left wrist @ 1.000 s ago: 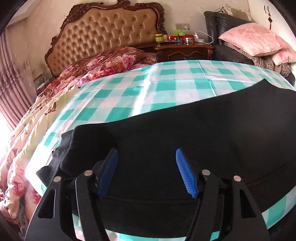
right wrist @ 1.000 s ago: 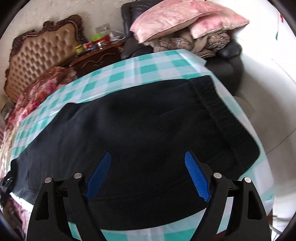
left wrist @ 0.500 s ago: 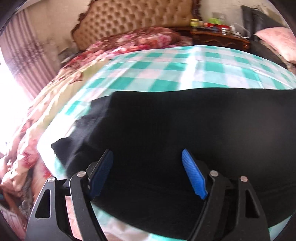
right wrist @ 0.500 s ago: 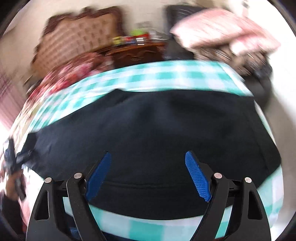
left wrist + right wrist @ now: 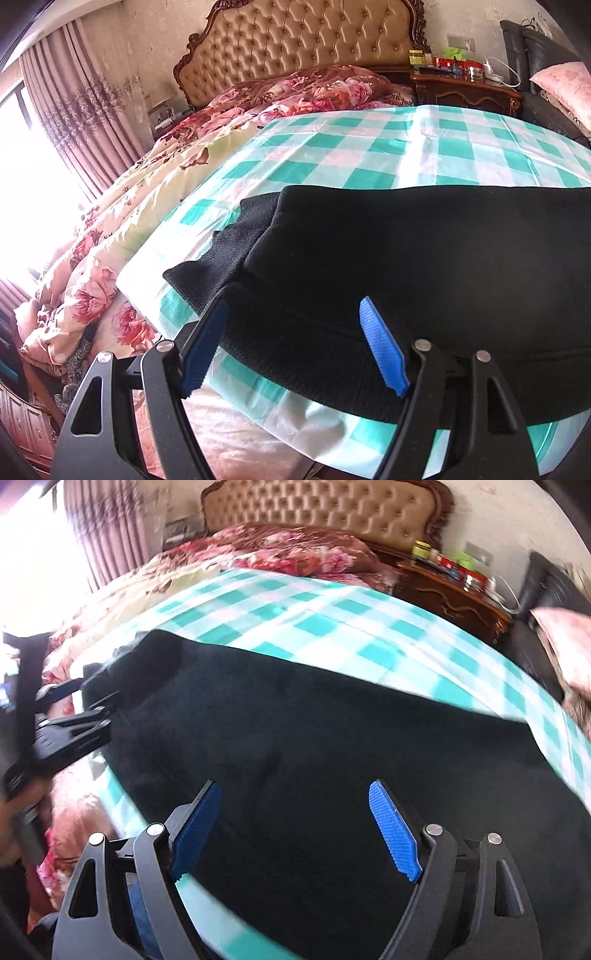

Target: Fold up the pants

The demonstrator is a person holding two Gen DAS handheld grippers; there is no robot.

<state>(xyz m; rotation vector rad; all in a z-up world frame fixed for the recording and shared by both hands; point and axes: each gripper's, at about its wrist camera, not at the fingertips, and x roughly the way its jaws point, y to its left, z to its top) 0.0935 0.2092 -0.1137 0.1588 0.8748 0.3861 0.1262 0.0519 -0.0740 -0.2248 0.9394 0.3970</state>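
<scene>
Black pants; teal-and-white checked sheet; pink floral quilt.

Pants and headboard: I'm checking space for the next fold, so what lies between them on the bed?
In the left wrist view, bare checked sheet lies beyond the pants, then a floral quilt against the headboard.

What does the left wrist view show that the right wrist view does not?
Only the left wrist view shows the ribbed cuffs at the pants' end and the left tongs open above them. Only the right wrist view shows the right tongs, open over the middle of the pants, and the left tongs from the side. Both show the black pants on the checked sheet and the headboard.
</scene>
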